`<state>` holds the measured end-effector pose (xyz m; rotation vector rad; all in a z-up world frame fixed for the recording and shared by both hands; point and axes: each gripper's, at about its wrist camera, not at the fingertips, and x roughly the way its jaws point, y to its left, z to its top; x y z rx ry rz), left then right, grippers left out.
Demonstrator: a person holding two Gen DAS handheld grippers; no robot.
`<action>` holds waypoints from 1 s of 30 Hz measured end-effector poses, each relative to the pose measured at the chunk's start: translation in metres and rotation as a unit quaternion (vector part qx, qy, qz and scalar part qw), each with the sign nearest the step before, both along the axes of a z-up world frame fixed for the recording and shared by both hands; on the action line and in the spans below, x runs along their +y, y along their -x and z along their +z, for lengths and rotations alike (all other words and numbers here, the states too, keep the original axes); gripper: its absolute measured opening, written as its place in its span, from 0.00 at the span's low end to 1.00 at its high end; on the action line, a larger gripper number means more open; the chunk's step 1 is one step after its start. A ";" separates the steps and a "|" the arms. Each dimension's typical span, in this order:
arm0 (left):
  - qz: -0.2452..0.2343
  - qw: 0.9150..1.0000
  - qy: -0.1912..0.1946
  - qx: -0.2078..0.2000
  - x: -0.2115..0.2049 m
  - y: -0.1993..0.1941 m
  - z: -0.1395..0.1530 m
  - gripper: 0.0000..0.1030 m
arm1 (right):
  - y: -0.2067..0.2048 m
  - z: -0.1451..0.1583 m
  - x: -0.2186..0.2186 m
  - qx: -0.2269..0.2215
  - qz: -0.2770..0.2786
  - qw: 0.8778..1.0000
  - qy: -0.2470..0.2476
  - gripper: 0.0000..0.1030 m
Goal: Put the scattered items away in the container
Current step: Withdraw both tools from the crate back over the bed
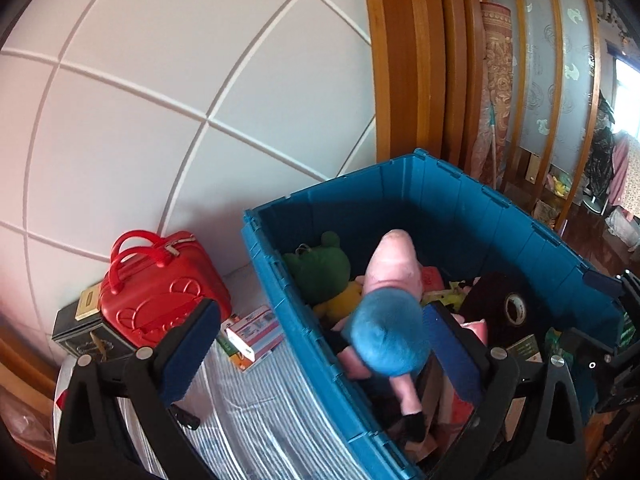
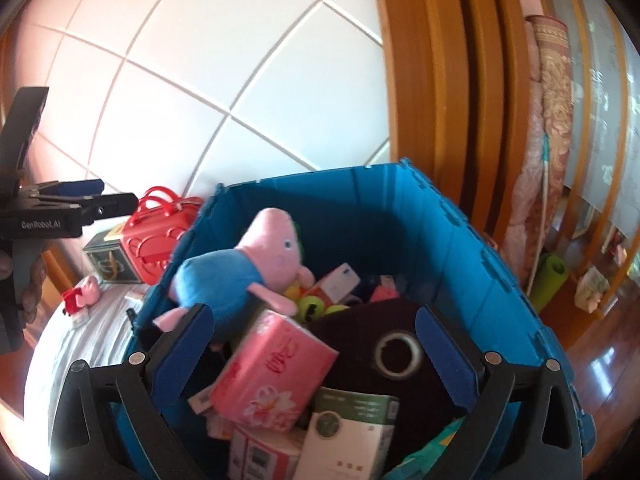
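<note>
The setting was a private home, a living area or bedroom. Indicators: a white panelled wall (image 1: 160, 100), wooden door framing (image 1: 420, 60), a rolled rug (image 2: 548, 120), polished wood flooring (image 2: 600, 360), and plush toys (image 2: 240, 268) in a blue storage bin (image 2: 460, 248).

My left hand-held gripper (image 1: 320, 352) has black angular finger arms with silver screw heads and flat dark-blue pads (image 1: 188, 354). The right hand-held gripper (image 2: 316, 354) looks the same. On the left unit's black body I read white "GenRobot.AI" lettering, with bare fingers (image 2: 34, 284) around its handle.
</note>
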<state>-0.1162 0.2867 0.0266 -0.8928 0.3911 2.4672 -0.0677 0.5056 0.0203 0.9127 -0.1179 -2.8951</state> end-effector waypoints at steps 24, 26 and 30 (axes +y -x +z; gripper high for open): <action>0.196 0.979 0.010 -0.048 -0.345 0.011 -0.074 0.99 | 0.016 -0.021 -0.287 -0.032 0.167 0.985 -0.042 1.00; 0.209 0.976 0.009 -0.055 -0.372 0.018 -0.081 0.99 | 0.024 -0.033 -0.313 -0.038 0.178 0.982 -0.046 1.00; 0.228 0.972 0.013 -0.059 -0.420 0.032 -0.093 0.99 | 0.041 -0.058 -0.365 -0.052 0.198 0.977 -0.058 0.99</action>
